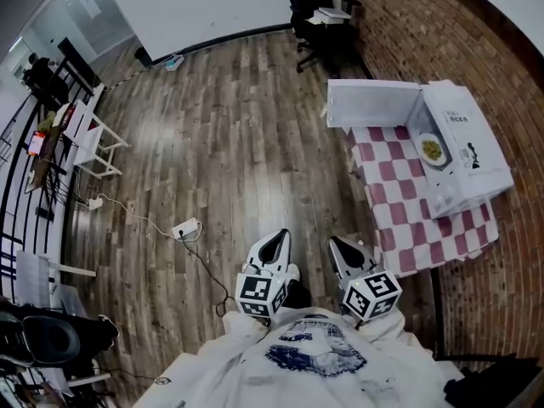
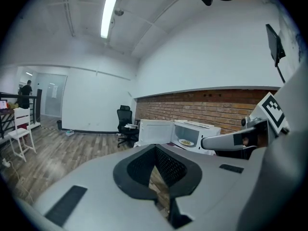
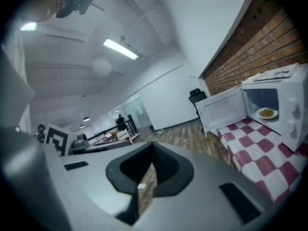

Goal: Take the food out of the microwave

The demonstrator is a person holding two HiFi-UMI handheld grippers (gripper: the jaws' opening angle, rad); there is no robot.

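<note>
A white microwave [image 1: 459, 155] stands on a table with a red-and-white checked cloth [image 1: 399, 206] against the brick wall, its door [image 1: 371, 102] swung open to the left. Inside lies a white plate of yellowish food [image 1: 433, 150], also seen as the plate [image 2: 186, 142] and plate [image 3: 267, 112] in the gripper views. My left gripper [image 1: 274, 246] and right gripper [image 1: 347, 253] are held side by side over the floor, well short of the table. Both are shut and empty, with the left gripper [image 2: 155, 149] and the right gripper [image 3: 153, 148] pointing roughly toward the microwave.
A black office chair [image 1: 310, 7] stands beyond the microwave table. A power strip with a cable [image 1: 185, 228] lies on the wood floor to my left front. A white chair [image 1: 89, 138] and a railing are at the far left, with a person [image 2: 25, 94] far off.
</note>
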